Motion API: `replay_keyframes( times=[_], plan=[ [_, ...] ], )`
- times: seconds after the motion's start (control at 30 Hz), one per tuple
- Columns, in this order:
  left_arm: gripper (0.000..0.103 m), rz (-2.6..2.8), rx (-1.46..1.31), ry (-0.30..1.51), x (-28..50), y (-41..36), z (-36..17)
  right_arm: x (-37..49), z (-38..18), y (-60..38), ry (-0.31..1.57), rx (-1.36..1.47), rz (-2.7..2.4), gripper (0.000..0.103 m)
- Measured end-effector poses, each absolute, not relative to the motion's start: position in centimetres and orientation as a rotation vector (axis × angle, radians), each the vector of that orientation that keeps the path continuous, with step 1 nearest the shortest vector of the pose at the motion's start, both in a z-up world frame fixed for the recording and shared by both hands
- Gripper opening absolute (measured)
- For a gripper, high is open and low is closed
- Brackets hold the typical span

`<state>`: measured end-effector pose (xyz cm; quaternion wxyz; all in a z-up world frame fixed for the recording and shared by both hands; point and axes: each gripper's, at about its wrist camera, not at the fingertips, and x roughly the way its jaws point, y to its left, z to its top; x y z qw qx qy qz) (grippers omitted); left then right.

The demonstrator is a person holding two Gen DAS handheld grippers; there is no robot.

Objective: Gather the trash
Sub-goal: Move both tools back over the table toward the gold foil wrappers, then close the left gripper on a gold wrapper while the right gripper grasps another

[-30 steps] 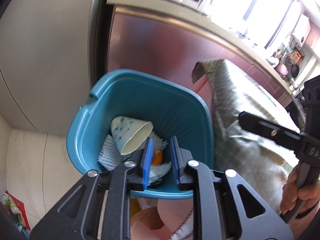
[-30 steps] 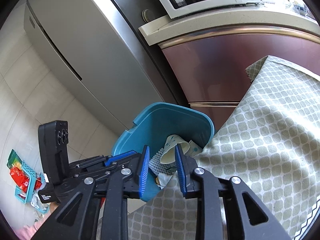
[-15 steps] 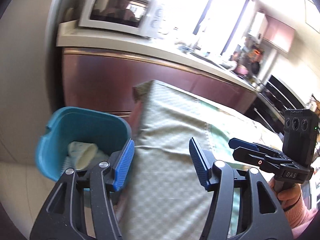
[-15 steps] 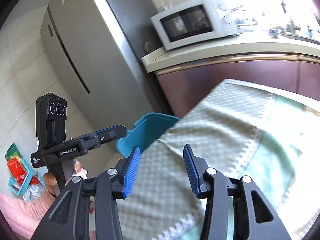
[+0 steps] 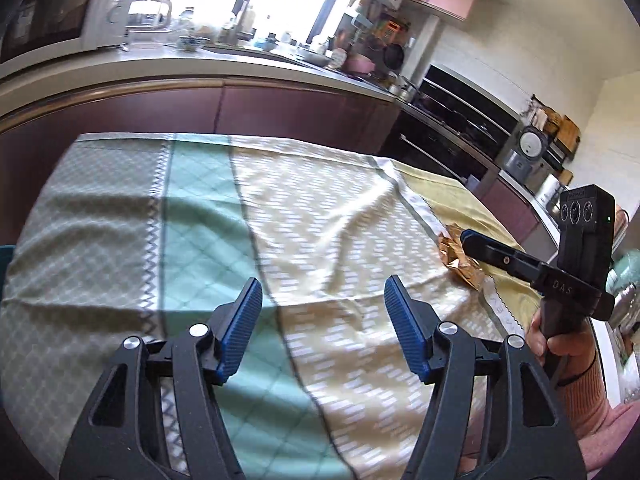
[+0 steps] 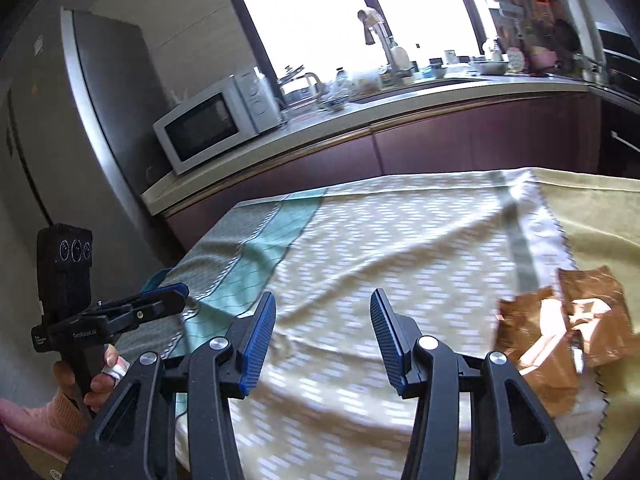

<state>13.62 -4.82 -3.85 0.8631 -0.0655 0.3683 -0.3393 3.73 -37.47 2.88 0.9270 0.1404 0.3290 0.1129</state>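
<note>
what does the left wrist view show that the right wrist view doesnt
Only the left wrist view: the built-in oven at the far right, and the right gripper from the side, reaching over the wrapper.

Only the right wrist view: the refrigerator, the faucet, a sliver of the blue trash bin, and the left gripper from the side.

Both: the patterned tablecloth, the crumpled brown wrapper, the microwave. Both grippers have just been opening, nothing between the jaws.
</note>
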Motion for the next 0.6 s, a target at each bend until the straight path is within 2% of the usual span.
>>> replay_keyframes(
  times=[0.33,0.6],
  plan=[
    [0.061,-0.876,-0.036,0.872,14.6,-17.3,-6.1,1.7,1.3,-48.9,0.647,0.377,-0.015,0.047],
    [0.058,-0.953,0.004,0.951,15.5,-24.5,-7.7,3.0,-0.9,-53.3,0.695,0.434,-0.091,0.048]
  ],
)
